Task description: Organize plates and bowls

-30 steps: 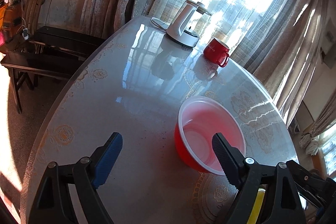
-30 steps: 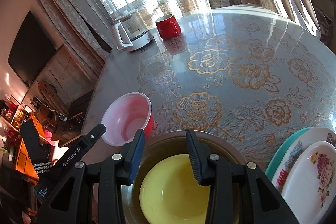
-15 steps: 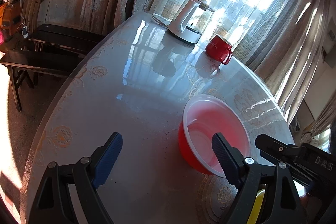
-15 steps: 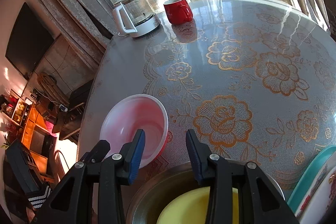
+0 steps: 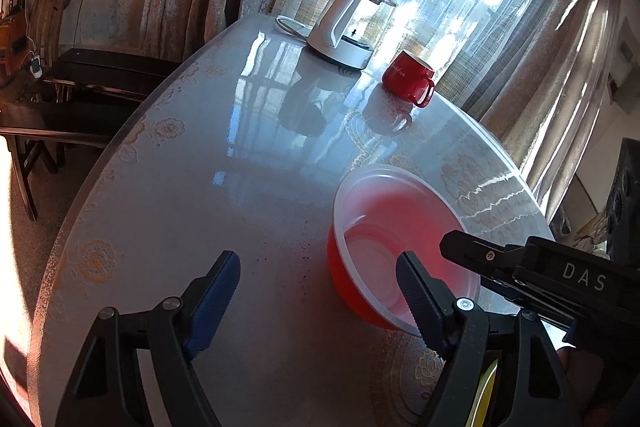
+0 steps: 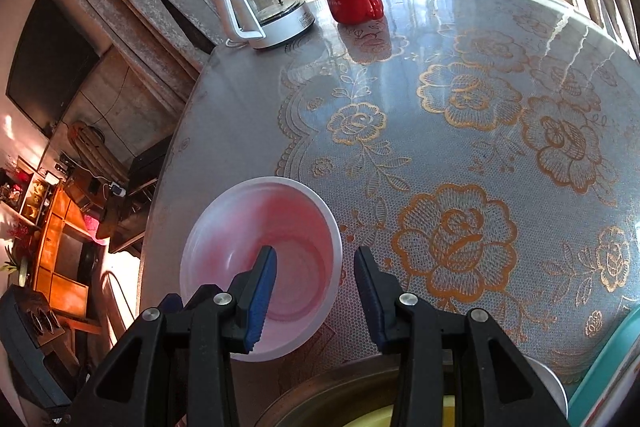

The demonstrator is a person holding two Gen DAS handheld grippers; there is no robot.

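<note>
Right wrist view: we see the right gripper (image 6: 314,291) poised over the red bowl (image 6: 260,267), one blue pad inside the bowl, the other outside its rim.
Right claw state: we read it as partly open, straddling the bowl's near wall; pads not yet pressing, so nothing held.
Left wrist view: we see the left gripper (image 5: 320,299) low over the table (image 5: 200,187), beside the red bowl (image 5: 384,227).
Left claw state: wide, empty; jaws have just been closing a little, with only bare tabletop and the bowl's near edge between them.
Landmark: red bowl, standing upright and empty near the table's edge.
Other ware: a metal bowl (image 6: 320,399) with a yellow bowl (image 6: 372,421) nested inside lies just nearside of the red bowl; a teal plate rim (image 6: 600,367) sits further to the right.
Bystanders: glass kettle (image 6: 268,7) and red mug (image 6: 352,1) stand well beyond the red bowl, by the window.
Step in hand (our judgement): taking the red bowl by its rim, probably to nest it with the other bowls.
Next move calls for: we would lower slightly, pinch the thin wall firmly, then lift level so the light bowl does not tip.
</note>
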